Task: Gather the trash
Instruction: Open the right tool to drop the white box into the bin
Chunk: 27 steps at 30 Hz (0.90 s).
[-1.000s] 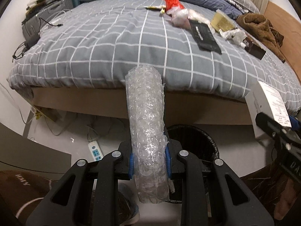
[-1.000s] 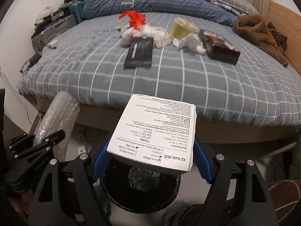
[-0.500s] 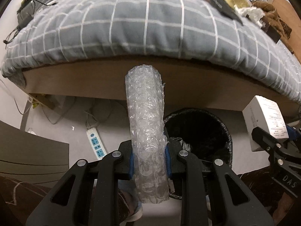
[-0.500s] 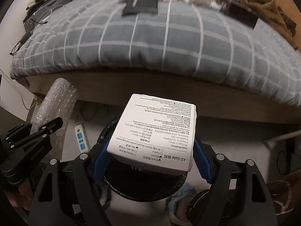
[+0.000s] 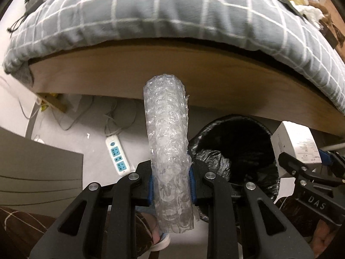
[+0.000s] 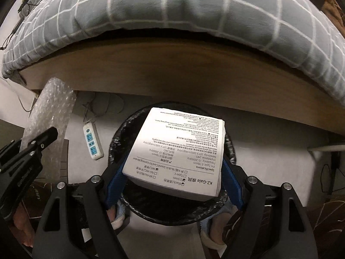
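Both hands are loaded and parked over the bin right now. The left claw [image 5: 171, 186] is clenched on a roll of bubble wrap [image 5: 168, 142], pinched near its lower end so most of the roll sticks up through the middle of the left wrist frame. Soft stuff like that squashes, so I'd guess the tight pinch is what stops it slipping.

The right claw [image 6: 172, 183] is grasping a white box [image 6: 179, 151] with printed specs on top, blue pads on its two sides, jaws spread wide because the box is wide. In the right wrist frame the box sits dead centre over the mouth of the black-lined trash bin [image 6: 120, 133], which stands on the floor just in front of the bed frame [image 6: 151, 73].

From the left view the bin is lower right of the roll, so the box looks lined up for a drop while the wrap probably needs to shift over first. There's a power strip [image 5: 117, 154] on the floor left of the bin, worth not dropping anything onto.
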Motion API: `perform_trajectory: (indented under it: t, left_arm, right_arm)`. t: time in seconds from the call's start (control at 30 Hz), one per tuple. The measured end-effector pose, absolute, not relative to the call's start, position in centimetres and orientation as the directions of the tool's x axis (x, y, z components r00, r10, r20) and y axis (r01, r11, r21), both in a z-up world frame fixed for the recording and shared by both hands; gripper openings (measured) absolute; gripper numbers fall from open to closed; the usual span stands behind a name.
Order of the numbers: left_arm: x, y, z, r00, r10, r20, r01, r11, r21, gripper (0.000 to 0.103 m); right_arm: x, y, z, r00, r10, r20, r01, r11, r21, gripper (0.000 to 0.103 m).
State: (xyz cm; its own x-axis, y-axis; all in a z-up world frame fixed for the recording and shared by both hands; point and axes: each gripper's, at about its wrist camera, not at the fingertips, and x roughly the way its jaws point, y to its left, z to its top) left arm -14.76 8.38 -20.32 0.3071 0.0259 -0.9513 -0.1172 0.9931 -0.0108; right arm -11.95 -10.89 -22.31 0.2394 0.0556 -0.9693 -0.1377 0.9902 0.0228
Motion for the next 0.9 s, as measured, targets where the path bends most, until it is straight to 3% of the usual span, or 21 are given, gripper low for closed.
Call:
perform_trajectory:
  t: [0.27,0.33,0.47,0.9]
  left_arm:
    - [-15.8,9.9,-20.9,0.289,0.037,-0.956,-0.150,0.989,-0.007,0.023]
    - [-15.7,9.7,-20.9,0.288,0.036,-0.957,-0.144,0.989,-0.007,0.023]
    - [-15.2,8.7,-21.1,0.292,0.030,-0.956,-0.122,0.992,-0.006,0.023]
    - [-14.1,3.8,-20.8,0.296,-0.019,-0.955,-0.052,0.998,-0.035,0.023]
  right_arm:
    - [-11.4,-9.5,-23.0,0.233,0.046,-0.971,-0.156,0.988,0.009,0.075]
    - [-11.5,-9.1,-22.9,0.264,0.015,-0.964,-0.169,0.985,-0.030,0.086]
    - [-11.0,-9.5,-21.7,0.300,0.000,-0.954,-0.162,0.985,-0.051,0.095]
    - [-11.1,-15.9,-19.6,0.364,-0.032,-0.931,-0.082,0.994,-0.066,0.095]
